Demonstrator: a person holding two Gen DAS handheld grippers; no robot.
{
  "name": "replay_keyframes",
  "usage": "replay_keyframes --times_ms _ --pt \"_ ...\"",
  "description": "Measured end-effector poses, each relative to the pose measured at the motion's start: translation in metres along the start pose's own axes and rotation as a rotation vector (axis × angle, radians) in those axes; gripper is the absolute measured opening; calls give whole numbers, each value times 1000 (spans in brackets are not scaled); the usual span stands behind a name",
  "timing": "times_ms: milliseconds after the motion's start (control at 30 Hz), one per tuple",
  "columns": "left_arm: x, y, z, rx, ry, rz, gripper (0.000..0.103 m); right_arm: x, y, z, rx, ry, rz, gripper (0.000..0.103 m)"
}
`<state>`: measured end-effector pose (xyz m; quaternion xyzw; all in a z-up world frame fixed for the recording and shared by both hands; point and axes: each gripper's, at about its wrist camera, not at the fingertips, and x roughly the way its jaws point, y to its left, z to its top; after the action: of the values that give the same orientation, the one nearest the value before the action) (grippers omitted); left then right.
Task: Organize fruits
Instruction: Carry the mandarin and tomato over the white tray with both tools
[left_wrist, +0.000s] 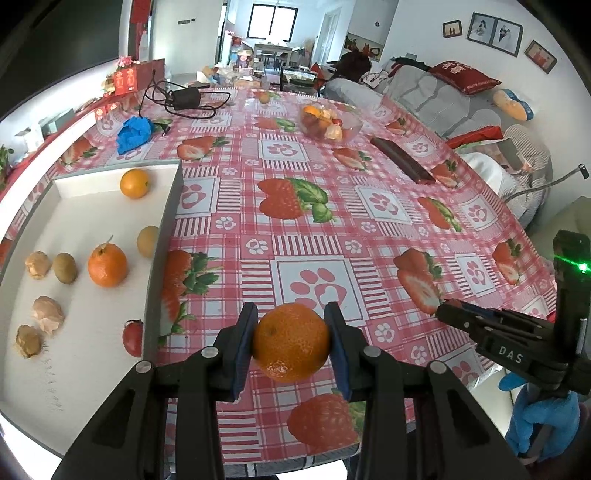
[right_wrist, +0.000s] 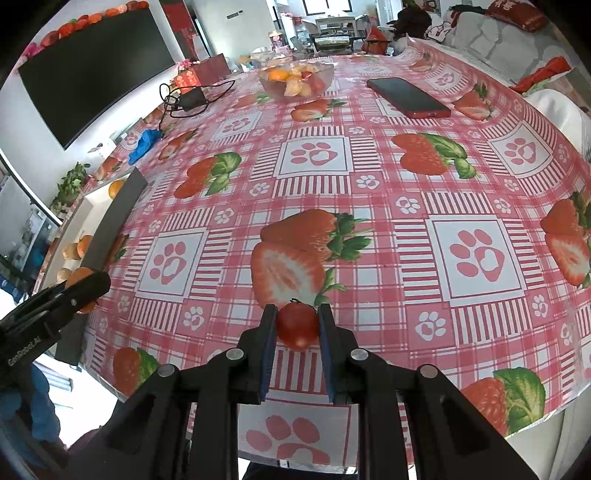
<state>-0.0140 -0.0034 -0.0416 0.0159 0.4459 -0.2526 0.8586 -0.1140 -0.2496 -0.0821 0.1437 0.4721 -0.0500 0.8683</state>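
Mandarin (left_wrist: 291, 341) is sitting clamped between the pads of the left gripper (left_wrist: 291, 343), above the tablecloth (left_wrist: 332, 206), with the white tray (left_wrist: 74, 369) lying at nine o'clock. Tomato (right_wrist: 297, 325) is being pinched by the right gripper (right_wrist: 297, 328), the fruit bowl (right_wrist: 295, 79) standing at twelve o'clock.

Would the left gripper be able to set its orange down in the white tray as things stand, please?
Probably yes. The left gripper is shut on the orange, and the white tray lies just beside it with open floor between the fruit already there. Only the tray's raised wall needs clearing.
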Motion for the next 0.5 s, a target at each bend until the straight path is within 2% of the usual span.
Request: replay_keyframes --times_ms 200,500 --pt "-8 5 5 -5 -25 -5 41 -5 7 6 -12 -7 6 23" --pt "-8 9 3 -3 -21 11 41 1 21 7 -36 10 11 23"
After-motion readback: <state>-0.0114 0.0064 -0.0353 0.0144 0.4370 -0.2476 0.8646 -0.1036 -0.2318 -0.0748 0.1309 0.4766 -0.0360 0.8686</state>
